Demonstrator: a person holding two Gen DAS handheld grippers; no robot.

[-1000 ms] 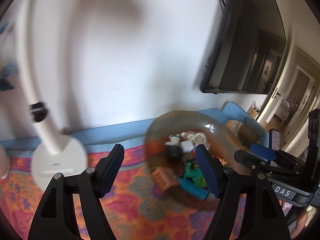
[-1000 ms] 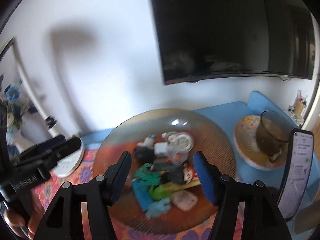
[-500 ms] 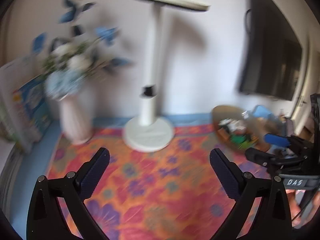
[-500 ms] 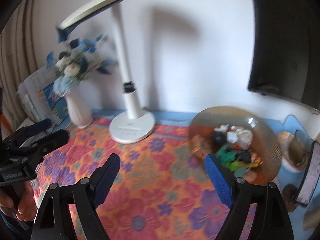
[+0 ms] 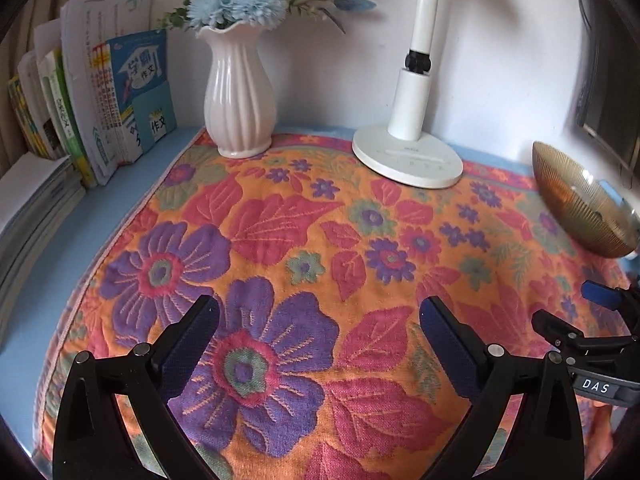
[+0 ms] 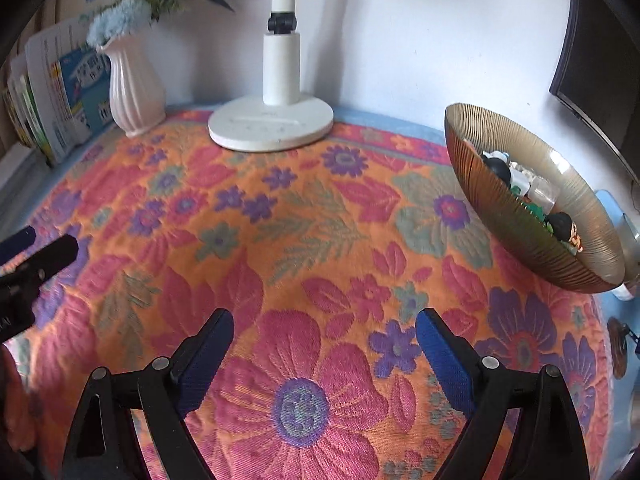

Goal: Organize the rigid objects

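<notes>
Both tools, left tool (image 5: 318, 328) and right tool (image 6: 324, 338), are hovering wide open and empty over the floral cloth (image 6: 280, 240); the toy-filled amber bowl (image 6: 516, 216) is sitting near the bench's right edge.

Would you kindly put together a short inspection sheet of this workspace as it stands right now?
Surface: floral cloth over a blue tabletop.
Job's things: amber bowl at right, holding small toys.
Clutter: white vase of flowers, lamp base, books at back left.
Grippers: left gripper and right gripper both open, empty, above the cloth.
Cables: one dark cable on the wall, upper right.
Surroundings: white wall, dark screen at right.
</notes>
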